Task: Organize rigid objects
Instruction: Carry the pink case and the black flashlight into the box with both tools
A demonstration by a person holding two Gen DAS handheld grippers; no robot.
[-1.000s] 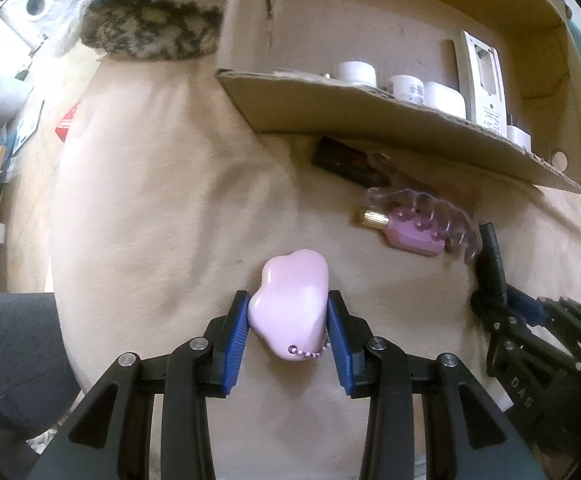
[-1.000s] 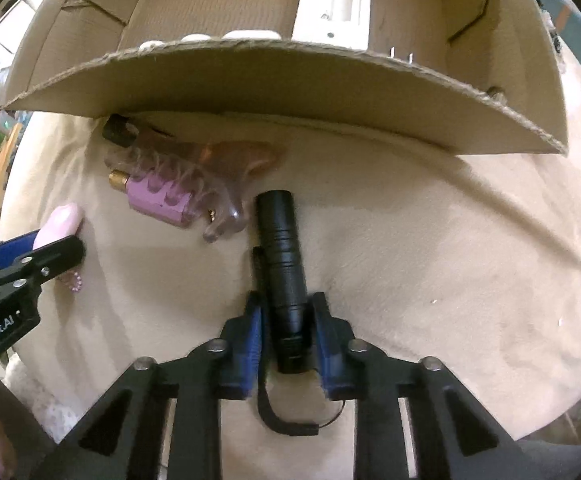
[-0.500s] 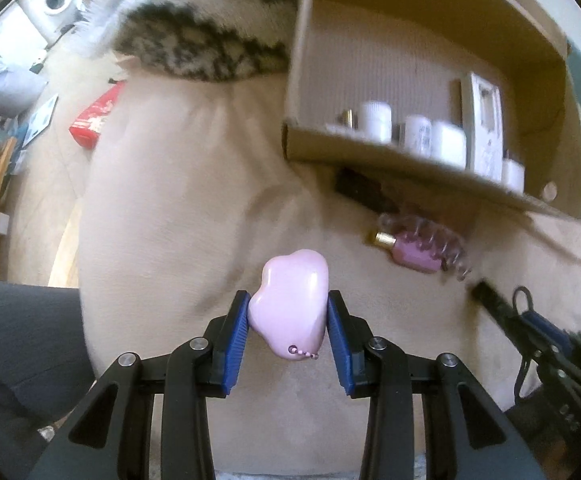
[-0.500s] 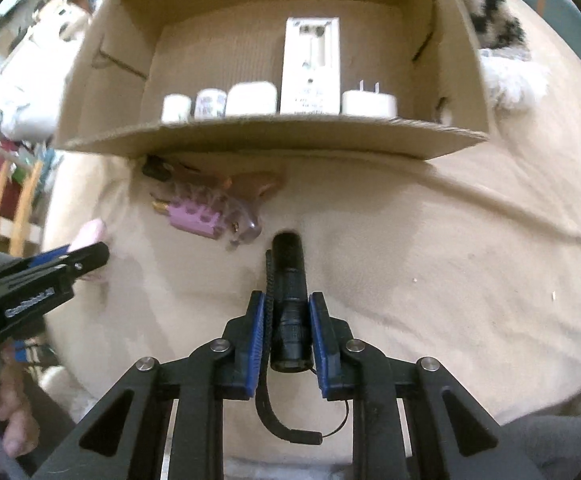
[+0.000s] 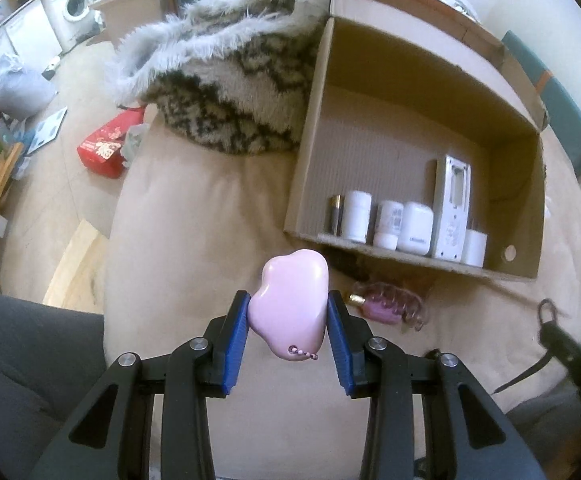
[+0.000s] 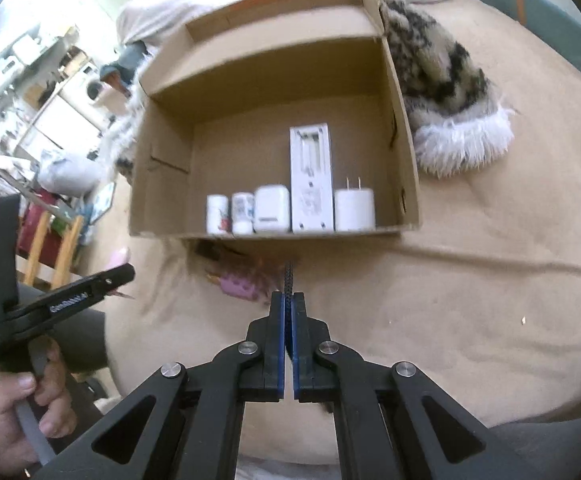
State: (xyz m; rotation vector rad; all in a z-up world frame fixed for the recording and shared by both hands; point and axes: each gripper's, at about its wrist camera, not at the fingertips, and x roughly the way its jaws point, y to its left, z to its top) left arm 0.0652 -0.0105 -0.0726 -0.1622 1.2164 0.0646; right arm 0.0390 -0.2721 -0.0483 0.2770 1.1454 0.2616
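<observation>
My left gripper [image 5: 288,322] is part open, pads clamped on pink cloud-shaped case [image 5: 290,306], held above beige cover [image 5: 194,240], near cardboard box [image 5: 310,152]. My right gripper [image 6: 288,312] is closed tight, pinching only black braided cord [image 6: 288,278].

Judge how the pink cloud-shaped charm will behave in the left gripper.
The charm looks glossy and rounded, so it may slip or twist between the left gripper pads. It seems rigid and light. Its bead chain will likely dangle.
</observation>
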